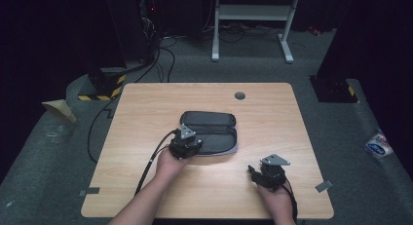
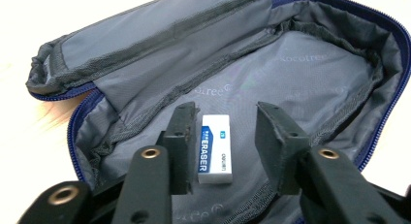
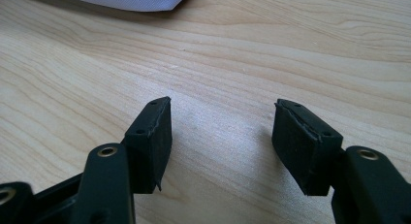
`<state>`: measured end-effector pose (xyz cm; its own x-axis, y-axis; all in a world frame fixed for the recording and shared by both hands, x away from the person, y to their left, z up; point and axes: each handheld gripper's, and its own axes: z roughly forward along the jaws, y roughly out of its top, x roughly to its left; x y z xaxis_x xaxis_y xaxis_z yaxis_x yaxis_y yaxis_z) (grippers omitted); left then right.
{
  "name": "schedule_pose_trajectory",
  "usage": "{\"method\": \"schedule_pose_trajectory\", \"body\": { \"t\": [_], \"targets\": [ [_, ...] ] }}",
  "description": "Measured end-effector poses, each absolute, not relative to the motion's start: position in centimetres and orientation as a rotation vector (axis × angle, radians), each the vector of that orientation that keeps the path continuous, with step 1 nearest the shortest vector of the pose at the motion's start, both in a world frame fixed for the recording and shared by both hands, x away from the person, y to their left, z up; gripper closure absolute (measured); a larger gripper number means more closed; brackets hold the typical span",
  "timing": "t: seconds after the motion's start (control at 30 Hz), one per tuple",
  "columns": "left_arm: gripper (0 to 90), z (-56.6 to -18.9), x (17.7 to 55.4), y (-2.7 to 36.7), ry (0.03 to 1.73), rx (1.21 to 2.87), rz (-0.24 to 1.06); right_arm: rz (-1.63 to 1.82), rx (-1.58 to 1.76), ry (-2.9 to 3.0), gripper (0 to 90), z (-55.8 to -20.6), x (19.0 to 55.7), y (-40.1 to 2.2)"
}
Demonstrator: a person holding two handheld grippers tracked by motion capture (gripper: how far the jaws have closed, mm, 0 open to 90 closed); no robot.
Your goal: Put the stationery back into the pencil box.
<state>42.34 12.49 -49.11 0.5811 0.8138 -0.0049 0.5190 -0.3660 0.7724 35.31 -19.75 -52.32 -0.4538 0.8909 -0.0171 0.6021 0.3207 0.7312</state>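
High view: light wooden table (image 1: 146,181) with an open dark grey fabric pencil case (image 1: 209,132) lying flat near its middle. Left gripper (image 1: 190,143) poised over the case's near-left corner, cable trailing back toward the near edge. Right gripper (image 1: 258,172) low over bare wood to the near right, well apart from the case. Plenty of open tabletop on every side; a small round grey grommet (image 1: 239,95) near the far edge. Beyond the table, dark floor with cables, out of the working area.

Left gripper view: jaws spread wide, holding nothing. Between them, but closer to the left-hand jaw, a small white block eraser (image 2: 214,149) with a blue printed sleeve, lying flat on the case's grey lining (image 2: 300,73). Left-hand jaw just beside the eraser's long edge; whether touching, hard to tell. Blue zipper rim (image 2: 77,122) curving around the opened shell, slack folds of lining standing along the far side. Eraser likely light, firm and slightly grippy, so no squeeze trouble; best taken across the two long sides, near mid-length. Lining soft and loose underneath, likely to bunch or get pinched if the jaws go too deep. Room to lift straight up is open; the raised zipper rim and folds crowd any sideways drag.

Right gripper view: jaws apart, empty, over plain wood grain. A pale grey corner of the case's outer fabric (image 3: 131,0) at the top edge. Nothing between or near the jaws.
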Motion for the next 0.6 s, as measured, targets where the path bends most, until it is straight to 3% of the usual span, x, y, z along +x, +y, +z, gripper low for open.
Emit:
{"method": "schedule_pose_trajectory", "body": {
  "t": [0.37, 0.6],
  "targets": [
    [49.4, -48.3, 41.6, 14.6, 1.056, 1.992, 0.482, 0.931, 1.316, 2.175, 39.5, -52.3, 35.3, -19.8],
    [36.7, -48.2, 41.0, 17.0, 1.066, 1.959, 0.456, 0.93, 1.316, 2.174, 39.5, -52.3, 35.3, -19.7]
  ]
}}
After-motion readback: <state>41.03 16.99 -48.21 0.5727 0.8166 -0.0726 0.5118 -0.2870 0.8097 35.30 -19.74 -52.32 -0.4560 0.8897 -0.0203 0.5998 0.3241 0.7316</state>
